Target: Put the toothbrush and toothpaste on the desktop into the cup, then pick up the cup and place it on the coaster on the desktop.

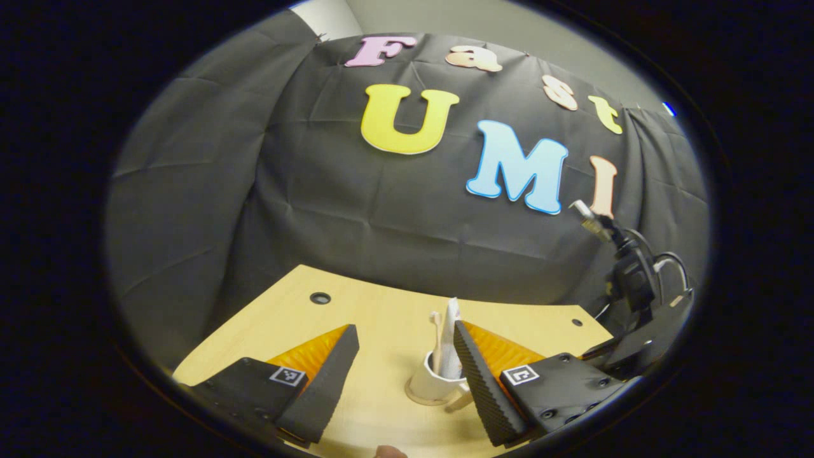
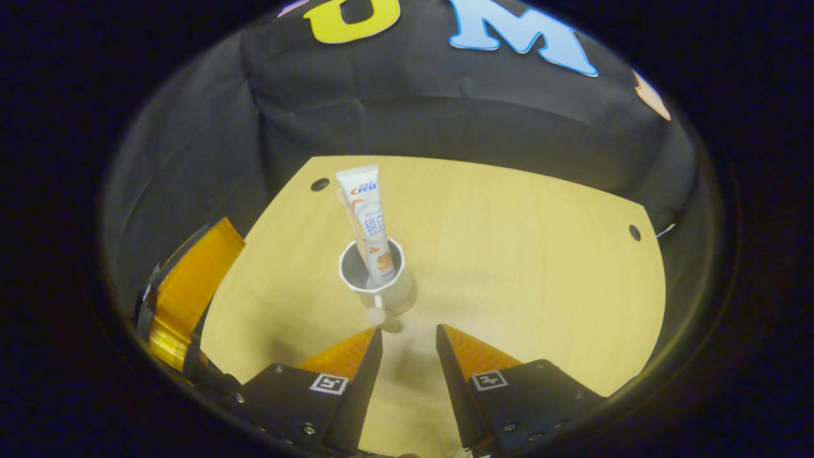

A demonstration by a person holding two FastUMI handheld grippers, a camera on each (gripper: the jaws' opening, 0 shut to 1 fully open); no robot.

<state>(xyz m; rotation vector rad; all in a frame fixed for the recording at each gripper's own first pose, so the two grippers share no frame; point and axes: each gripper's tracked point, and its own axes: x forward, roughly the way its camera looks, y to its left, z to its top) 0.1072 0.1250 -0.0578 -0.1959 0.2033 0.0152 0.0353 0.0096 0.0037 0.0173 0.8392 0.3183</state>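
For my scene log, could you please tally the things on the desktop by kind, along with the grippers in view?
Cup: 1
Toothpaste: 1, standing in the cup
Toothbrush: 1, standing in the cup
Coaster: 1, under the cup
Grippers: 2, the left gripper and the right gripper, both open
Total: 6

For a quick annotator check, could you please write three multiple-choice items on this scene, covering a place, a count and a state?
1. Where is the toothpaste?
A. flat on the desktop
B. standing in the cup
C. held by a gripper

2. How many items stand in the cup?
A. two
B. none
C. four

3. How do the right gripper jaws stand?
A. clamped on the cup
C. clamped on the toothbrush
B. open, holding nothing

Answers: 1 B, the tube rises from the cup; 2 A, toothpaste and toothbrush; 3 B, bare desktop shows between them.
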